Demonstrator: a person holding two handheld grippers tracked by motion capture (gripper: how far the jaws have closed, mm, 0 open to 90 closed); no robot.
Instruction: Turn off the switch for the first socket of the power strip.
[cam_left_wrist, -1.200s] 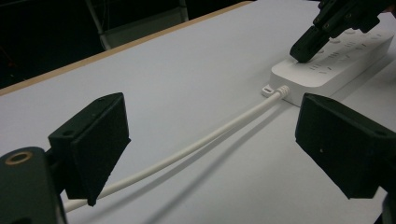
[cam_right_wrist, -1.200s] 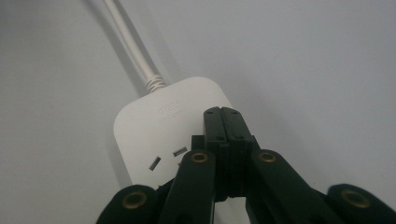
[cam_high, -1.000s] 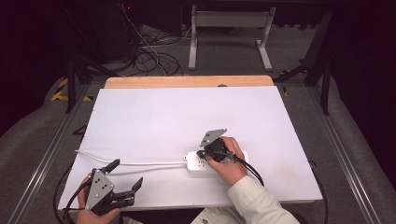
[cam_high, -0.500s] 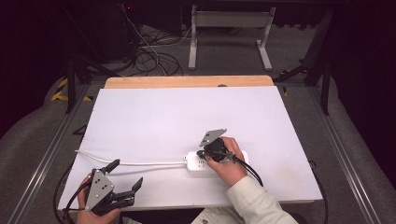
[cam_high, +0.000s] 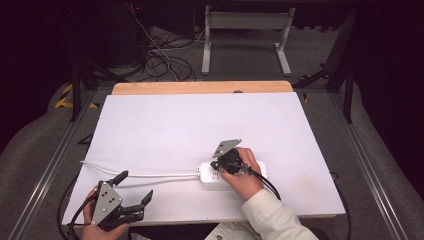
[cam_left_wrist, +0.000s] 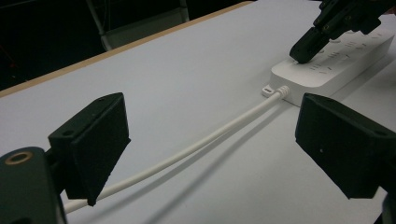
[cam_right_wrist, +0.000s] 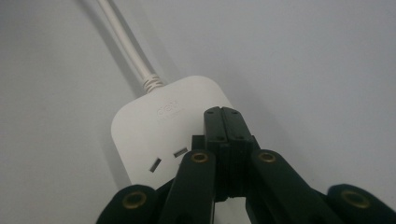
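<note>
White, smooth plastic: the power strip (cam_high: 231, 175) lies flat near the table's (cam_high: 200, 120) front edge, right of the middle, its round cord (cam_high: 150, 175) trailing toward the left edge. The right gripper (cam_right_wrist: 225, 122), jaws clenched together on nothing, presses its blunt tip onto the strip's top by the cord end, likely at a switch; a straight downward push would keep the light casing from sliding. The left gripper (cam_high: 134, 188) hangs released at the front left corner.

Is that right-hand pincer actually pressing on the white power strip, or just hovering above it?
Touching. In the left gripper view, the right gripper's closed tip sits on the power strip's top with no gap beneath; the right gripper view shows the shut jaws down on the strip.
</note>
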